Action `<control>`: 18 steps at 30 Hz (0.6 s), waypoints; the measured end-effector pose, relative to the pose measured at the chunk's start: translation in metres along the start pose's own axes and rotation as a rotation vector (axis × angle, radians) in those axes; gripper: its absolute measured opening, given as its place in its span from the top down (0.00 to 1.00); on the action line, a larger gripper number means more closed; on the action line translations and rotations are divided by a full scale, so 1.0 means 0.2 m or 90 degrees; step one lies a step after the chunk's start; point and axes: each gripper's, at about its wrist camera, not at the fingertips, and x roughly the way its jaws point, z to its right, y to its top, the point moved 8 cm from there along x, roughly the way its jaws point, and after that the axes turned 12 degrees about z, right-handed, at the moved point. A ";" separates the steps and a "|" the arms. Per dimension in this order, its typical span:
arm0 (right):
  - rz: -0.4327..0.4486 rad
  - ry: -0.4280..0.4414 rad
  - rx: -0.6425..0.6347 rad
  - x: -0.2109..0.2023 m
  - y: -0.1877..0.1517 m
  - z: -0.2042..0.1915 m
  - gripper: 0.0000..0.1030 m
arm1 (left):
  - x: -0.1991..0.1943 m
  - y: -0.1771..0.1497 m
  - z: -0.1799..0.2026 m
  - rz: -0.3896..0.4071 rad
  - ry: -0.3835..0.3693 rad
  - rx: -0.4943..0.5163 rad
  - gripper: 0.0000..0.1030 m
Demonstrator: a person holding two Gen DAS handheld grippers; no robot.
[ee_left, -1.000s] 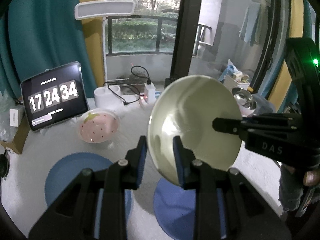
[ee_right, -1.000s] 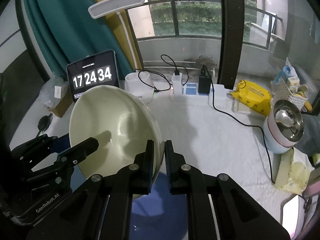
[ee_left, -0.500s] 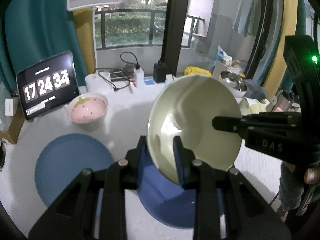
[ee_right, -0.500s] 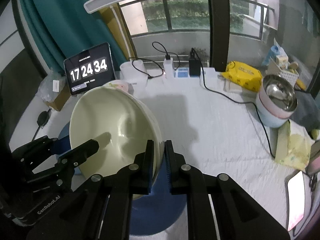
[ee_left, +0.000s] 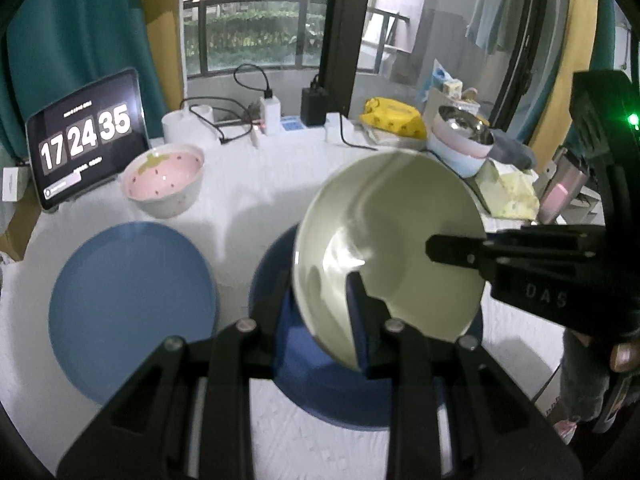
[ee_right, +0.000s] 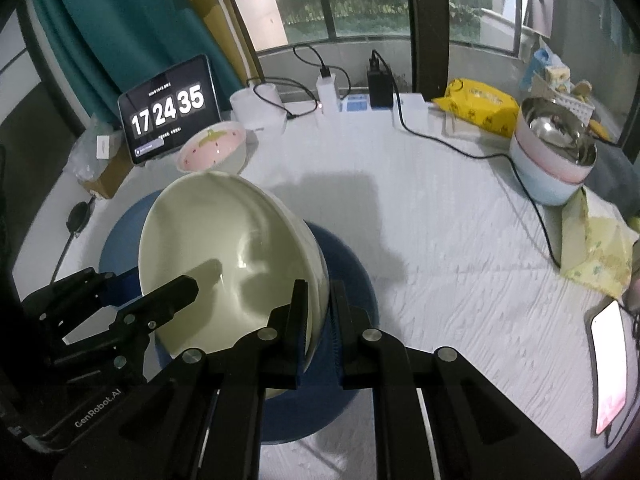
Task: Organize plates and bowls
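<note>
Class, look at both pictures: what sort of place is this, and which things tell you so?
Probably a room in a home, by a balcony window. Clues: a table with household bowls, a small cooker, and laundry hanging beyond the glass.

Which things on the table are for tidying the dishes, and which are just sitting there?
For the job: cream bowl, pink strawberry bowl, two blue plates, both grippers.

Just lying about: clock tablet, yellow packet, steel-lined pot, chargers.
</note>
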 end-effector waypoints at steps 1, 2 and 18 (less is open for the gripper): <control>-0.003 0.000 0.002 0.01 -0.01 0.00 0.88 | 0.00 -0.01 0.00 -0.004 -0.001 0.000 0.74; -0.006 -0.001 0.004 0.01 -0.02 0.01 0.88 | 0.01 -0.02 0.00 -0.007 -0.002 0.001 0.74; -0.053 -0.007 0.002 0.08 -0.16 0.02 0.88 | 0.07 -0.15 0.00 -0.056 0.006 0.008 0.74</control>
